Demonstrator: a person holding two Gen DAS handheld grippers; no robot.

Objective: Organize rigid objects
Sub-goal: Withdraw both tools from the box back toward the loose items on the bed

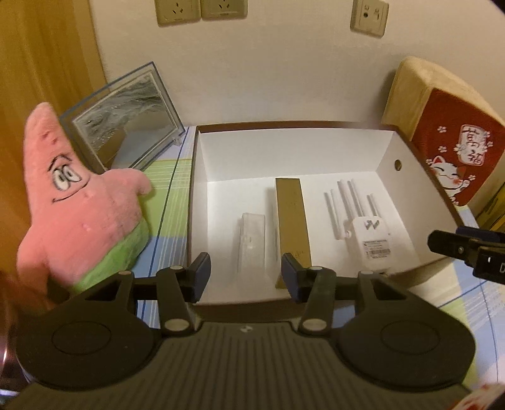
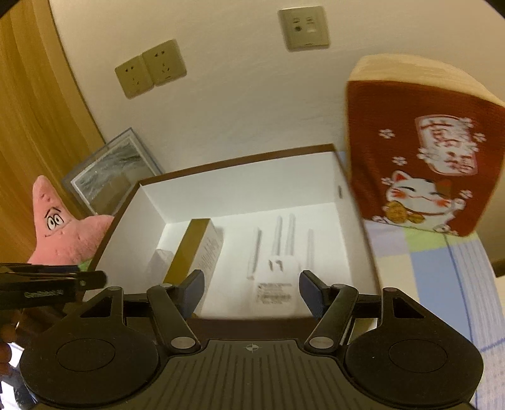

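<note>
Left gripper [image 1: 243, 272]: jaws parted with nothing between the pads; it hangs over the near wall of the box.
Right gripper [image 2: 251, 291]: jaws parted wider, also empty; it hangs above the box's near wall, over the extender.
Box [image 1: 284, 151]: open, white inside with a brown rim, set toward the far edge of the tabletop close to the wall; it carries all three rigid things.
Gold carton [image 1: 292, 227]: long and narrow, lying mid-floor from near wall toward far wall. Judged light and stiff, with smooth printed card (it may slide on the pads); best pinched across its two long sides, near the middle.
Clear case [image 1: 252, 239]: just beside the carton, on its left. Looks like thin hard plastic, probably slick; its outline is faint, so I cannot tell whether it touches the carton.
Wi-Fi extender [image 1: 374, 235]: white body by the box's near right corner, four thin antennas pointing to the far wall. Take it by the blocky body; the antennas look hinged and easy to snap.
Starfish plush [image 1: 79, 202]: soft, standing outside the box at the tabletop's left edge (not a rigid thing).
Picture frame [image 1: 126, 126]: leaning at the far left corner, glassy and fragile.
Cat cushion [image 1: 454, 148]: upright by the box's right wall.
Surface: checked cloth [image 1: 164, 202] in pale blue, green and white.
Room: cream wall with sockets [image 1: 202, 9], wooden panel on the left.
</note>
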